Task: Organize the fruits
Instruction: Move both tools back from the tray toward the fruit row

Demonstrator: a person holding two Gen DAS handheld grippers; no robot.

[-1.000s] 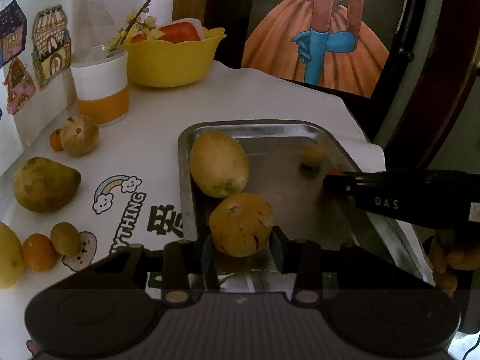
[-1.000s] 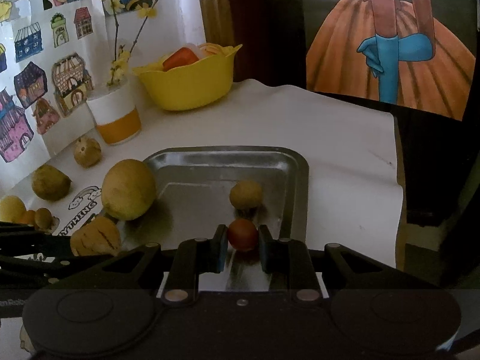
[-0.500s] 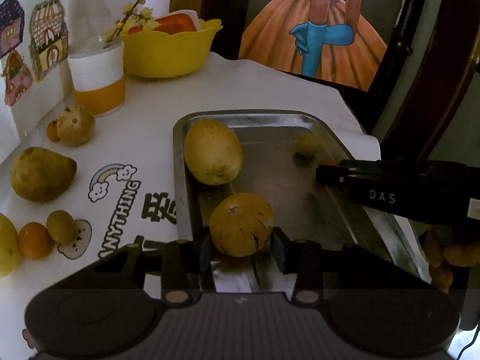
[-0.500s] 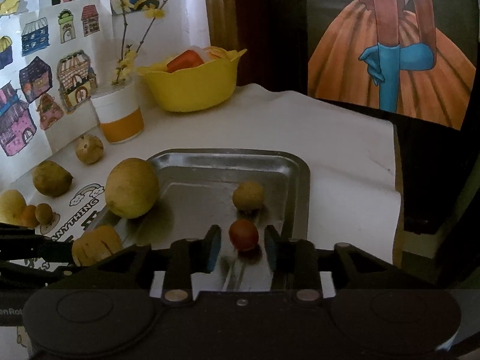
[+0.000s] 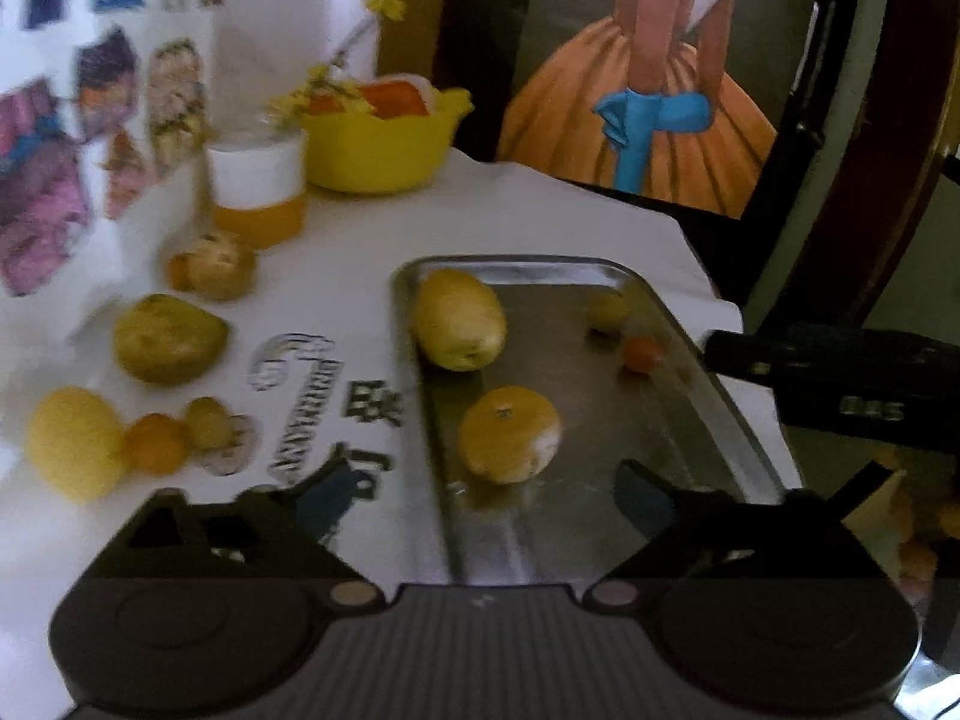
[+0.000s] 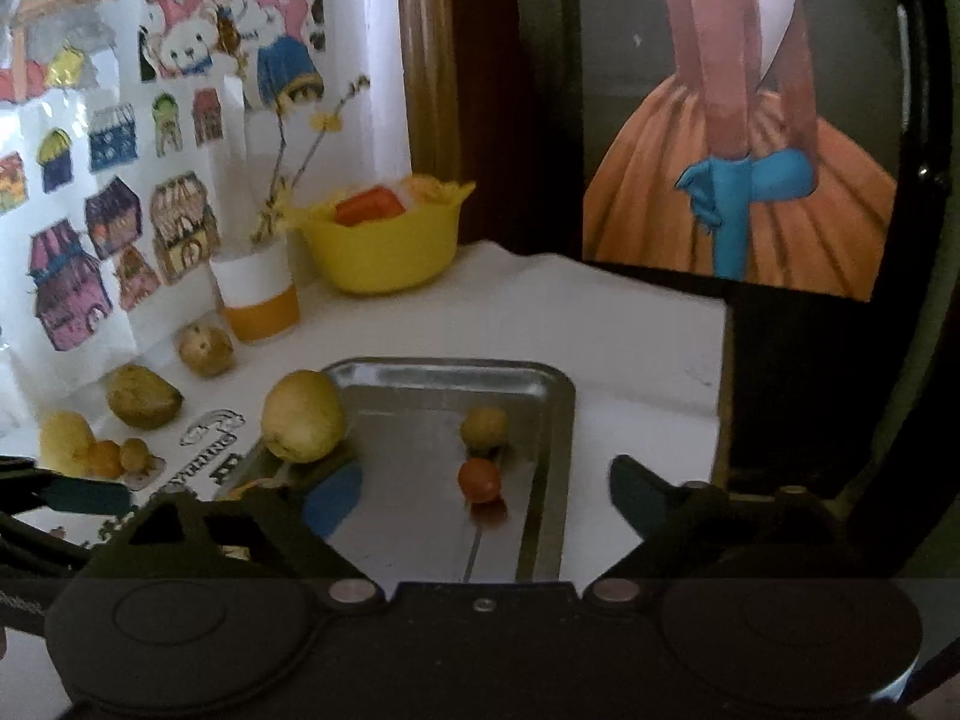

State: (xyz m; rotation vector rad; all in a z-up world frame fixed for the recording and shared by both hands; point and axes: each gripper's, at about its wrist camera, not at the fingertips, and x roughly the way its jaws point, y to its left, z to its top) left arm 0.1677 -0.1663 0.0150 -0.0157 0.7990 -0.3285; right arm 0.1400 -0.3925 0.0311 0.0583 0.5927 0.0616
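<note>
Both claws spread wide, nothing held! The left gripper [image 5: 480,498] hovers at the tray's [image 5: 516,267] near end, an orange [image 5: 509,433] lying loose on the metal just ahead. The right gripper [image 6: 480,498] gapes too, a small red fruit [image 6: 479,480] resting free in the tray. A big yellow fruit [image 5: 459,318] sits at the tray's far left corner.
</note>
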